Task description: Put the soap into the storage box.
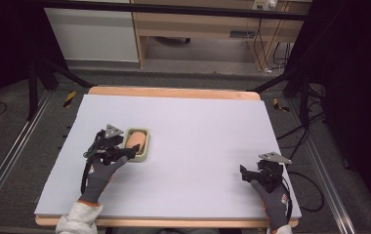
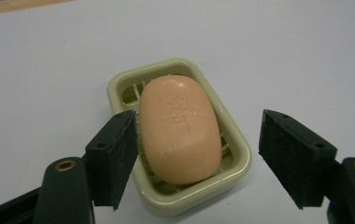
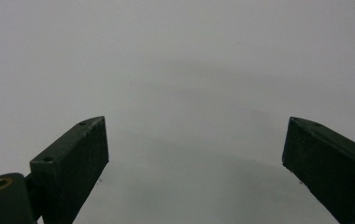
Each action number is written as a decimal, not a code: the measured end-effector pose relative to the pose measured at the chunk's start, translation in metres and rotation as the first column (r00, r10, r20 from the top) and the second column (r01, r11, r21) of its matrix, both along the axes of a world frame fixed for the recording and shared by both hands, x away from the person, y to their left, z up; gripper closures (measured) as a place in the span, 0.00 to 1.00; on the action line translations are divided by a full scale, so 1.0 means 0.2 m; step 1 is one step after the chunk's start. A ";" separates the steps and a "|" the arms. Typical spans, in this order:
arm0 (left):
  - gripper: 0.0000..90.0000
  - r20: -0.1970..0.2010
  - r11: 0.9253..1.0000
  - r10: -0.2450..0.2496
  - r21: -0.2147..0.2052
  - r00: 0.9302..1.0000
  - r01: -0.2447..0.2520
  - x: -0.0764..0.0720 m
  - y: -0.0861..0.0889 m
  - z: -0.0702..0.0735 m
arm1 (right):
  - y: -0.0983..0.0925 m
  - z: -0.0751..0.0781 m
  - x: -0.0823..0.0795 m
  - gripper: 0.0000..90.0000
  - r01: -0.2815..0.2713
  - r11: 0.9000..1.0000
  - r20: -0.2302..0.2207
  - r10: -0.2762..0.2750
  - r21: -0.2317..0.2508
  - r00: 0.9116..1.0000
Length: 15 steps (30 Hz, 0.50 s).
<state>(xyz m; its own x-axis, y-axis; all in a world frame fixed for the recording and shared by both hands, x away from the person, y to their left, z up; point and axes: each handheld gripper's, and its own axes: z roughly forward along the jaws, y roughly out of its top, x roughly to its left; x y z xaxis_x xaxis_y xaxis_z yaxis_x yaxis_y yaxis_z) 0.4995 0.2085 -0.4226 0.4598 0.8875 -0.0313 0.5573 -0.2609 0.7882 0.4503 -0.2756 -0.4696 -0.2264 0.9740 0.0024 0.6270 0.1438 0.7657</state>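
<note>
The soap (image 2: 180,129) is a peach-coloured oval bar that lies in a pale green soap dish (image 2: 241,144) on the left part of the white table (image 1: 198,141). It looks firm and not heavy, but its rounded, smooth surface is probably slippery, so I think the best place to hold it is across the two long sides, near the middle, where the bar is widest. The ends curve away and the pads could slide off there. The dish has a ribbed bottom and would likely move if it is pushed.

The left gripper (image 2: 196,154) is spread wide: one jaw is over the rim of the dish, just beside the bar, and the other is apart from the dish on the far side. It grasps nothing. The right gripper (image 3: 194,158) is also released, with bare table between its jaws.

The left gripper view shows faint raised lettering on the bar. The high view shows instead that the two hands are well apart, the right gripper (image 1: 252,175) near the table's right edge.
</note>
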 end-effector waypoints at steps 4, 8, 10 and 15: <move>0.29 0.010 1.000 0.009 0.001 1.000 -0.009 -0.04 0.04 -0.01 | -0.01 0.00 0.00 0.08 0.011 1.000 -0.005 -0.011 -0.011 1.000; 0.28 0.011 1.000 0.009 0.007 1.000 -0.009 -0.08 0.08 -0.03 | -0.02 -0.01 0.00 0.08 0.014 1.000 -0.006 -0.014 -0.024 1.000; 0.28 0.016 1.000 0.011 0.009 1.000 -0.011 -0.11 0.11 -0.05 | -0.03 -0.01 0.00 0.08 0.023 0.999 -0.007 -0.024 -0.024 1.000; 0.27 0.014 0.999 0.029 0.018 0.999 -0.029 -0.18 0.18 -0.10 | -0.05 -0.01 -0.01 0.08 0.033 0.999 -0.011 -0.033 -0.018 0.999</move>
<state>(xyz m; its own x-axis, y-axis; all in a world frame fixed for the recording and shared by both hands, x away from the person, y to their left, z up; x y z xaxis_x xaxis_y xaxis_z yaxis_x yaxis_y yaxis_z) 0.4634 0.2443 -0.4417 0.4344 0.9007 -0.0087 0.5541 -0.2596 0.7909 0.4487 -0.2857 -0.4719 -0.1946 0.9808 -0.0125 0.6405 0.1367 0.7557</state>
